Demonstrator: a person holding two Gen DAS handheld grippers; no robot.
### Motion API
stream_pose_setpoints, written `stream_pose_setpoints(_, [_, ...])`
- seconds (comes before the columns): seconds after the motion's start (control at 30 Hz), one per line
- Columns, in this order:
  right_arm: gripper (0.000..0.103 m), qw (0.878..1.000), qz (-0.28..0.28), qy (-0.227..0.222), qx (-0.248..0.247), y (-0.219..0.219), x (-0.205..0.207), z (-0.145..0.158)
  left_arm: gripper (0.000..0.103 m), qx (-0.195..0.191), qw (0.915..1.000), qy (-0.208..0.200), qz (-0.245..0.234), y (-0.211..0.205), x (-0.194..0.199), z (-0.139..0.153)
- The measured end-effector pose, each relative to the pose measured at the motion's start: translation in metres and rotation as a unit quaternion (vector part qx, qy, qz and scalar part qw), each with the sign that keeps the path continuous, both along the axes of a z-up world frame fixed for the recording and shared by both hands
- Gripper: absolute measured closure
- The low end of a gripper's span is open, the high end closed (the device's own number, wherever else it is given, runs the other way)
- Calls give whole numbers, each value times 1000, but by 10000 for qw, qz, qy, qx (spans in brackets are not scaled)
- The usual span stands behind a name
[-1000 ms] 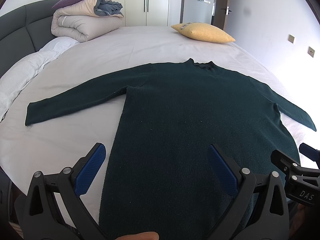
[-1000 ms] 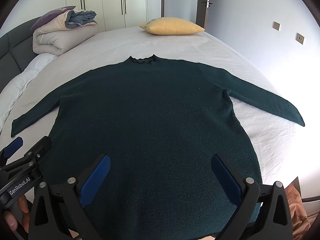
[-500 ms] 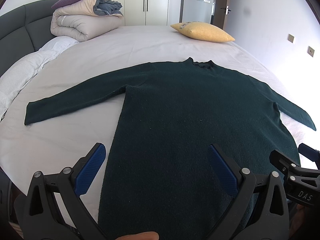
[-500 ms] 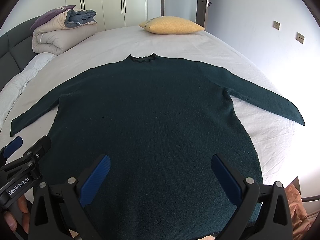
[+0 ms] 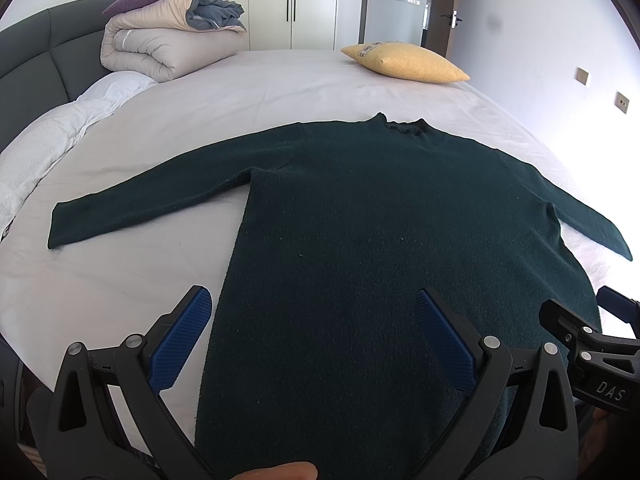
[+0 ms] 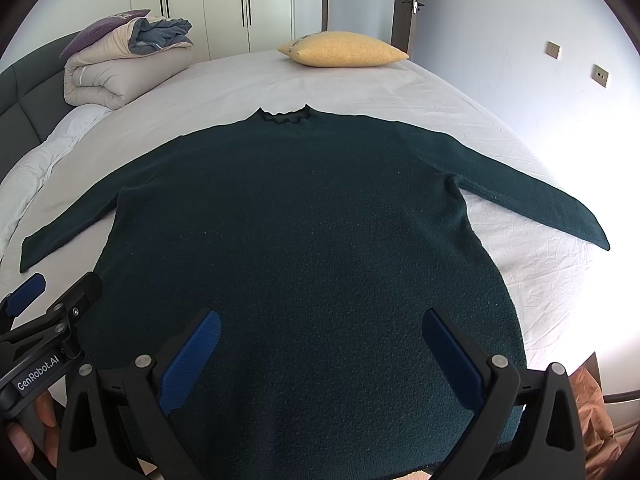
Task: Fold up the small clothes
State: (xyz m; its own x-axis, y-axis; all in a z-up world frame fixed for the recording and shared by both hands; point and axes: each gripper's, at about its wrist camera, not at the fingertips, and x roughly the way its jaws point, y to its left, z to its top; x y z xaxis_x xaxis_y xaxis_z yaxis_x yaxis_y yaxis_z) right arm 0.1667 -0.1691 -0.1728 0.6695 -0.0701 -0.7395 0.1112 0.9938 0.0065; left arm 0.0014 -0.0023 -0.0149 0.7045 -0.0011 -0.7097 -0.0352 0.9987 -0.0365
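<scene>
A dark green long-sleeved sweater [image 5: 380, 240] [image 6: 300, 232] lies flat on the white bed, collar away from me, both sleeves spread out to the sides. My left gripper [image 5: 312, 320] hovers open above the sweater's lower left part, its left finger over the sheet beside the hem edge. My right gripper [image 6: 320, 336] hangs open over the lower middle of the sweater body. Neither holds anything. Each gripper shows at the edge of the other's view.
A folded duvet stack [image 5: 168, 48] [image 6: 120, 60] sits at the far left by the dark headboard [image 5: 48, 52]. A yellow pillow [image 5: 404, 62] [image 6: 344, 49] lies at the far end. The bed's right edge [image 6: 560, 320] runs beside a wall.
Both views have barely shifted; the sweater lies the same and both grippers stay open.
</scene>
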Motion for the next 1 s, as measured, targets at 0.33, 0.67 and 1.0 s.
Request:
stream_pose_setpoints(0.33, [0,10000,3,9,-7,0,0,-1,0,-59,9999,51,-65,0,-1,-3])
stream_pose_setpoints(0.67, [0,10000,-17,68,28,-3,2,-6,0,96,9999,25,-79,-6,3,-7])
stream_pose_setpoints(1.0, [0,9983,-187,-61,557,-42,7,0,0,-727,9954,515,-353,0,28,-20])
